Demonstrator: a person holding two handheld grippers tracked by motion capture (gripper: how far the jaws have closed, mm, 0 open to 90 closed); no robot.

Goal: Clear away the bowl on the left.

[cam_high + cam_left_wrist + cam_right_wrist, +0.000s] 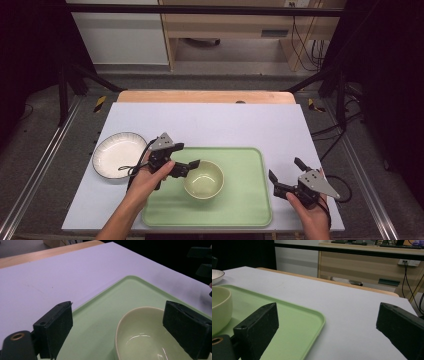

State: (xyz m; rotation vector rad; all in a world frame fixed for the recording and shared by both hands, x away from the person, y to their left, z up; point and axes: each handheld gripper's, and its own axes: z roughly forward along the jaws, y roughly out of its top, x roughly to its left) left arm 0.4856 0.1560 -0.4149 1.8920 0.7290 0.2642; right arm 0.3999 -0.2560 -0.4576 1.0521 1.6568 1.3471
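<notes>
A pale yellow-green bowl [203, 179] stands empty and upright on the light green tray [250, 210]. My left gripper [186, 156] hovers just above the bowl's left rim, jaws wide and open. In the left gripper view the left gripper [119, 312] has one jaw over the tray [105, 315] and the other over the bowl [140, 340], with neither pad touching it. My right gripper [286, 169] is held open and empty off the tray's right edge. In the right gripper view the right gripper [328, 315] looks across the tray [294, 322] corner, with the bowl [220, 307] at the left.
A white plate with a dark rim [119, 155] lies on the white table cover [215, 122] left of the tray; its edge [215, 275] appears far left in the right gripper view. The wooden table edge [205, 96] runs along the back. The right gripper [202, 262] appears far off in the left gripper view.
</notes>
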